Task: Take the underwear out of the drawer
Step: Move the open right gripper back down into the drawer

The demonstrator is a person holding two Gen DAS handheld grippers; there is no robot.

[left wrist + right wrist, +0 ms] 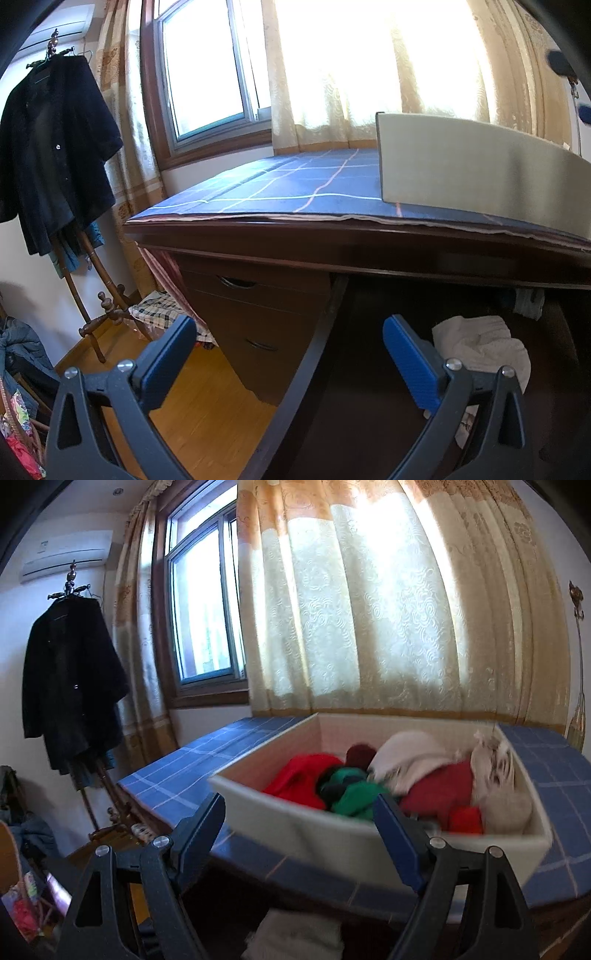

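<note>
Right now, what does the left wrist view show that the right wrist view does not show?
Only the left wrist view shows the open drawer under the desktop, with pale cloth inside, the closed side drawers, and the open, empty left gripper.

Only the right wrist view shows inside the white bin: red, green and whitish garments. It also shows the open, empty right gripper.

Both show the blue checked cloth on the desk, the bin, the window, curtains and the dark coat on its stand.
</note>
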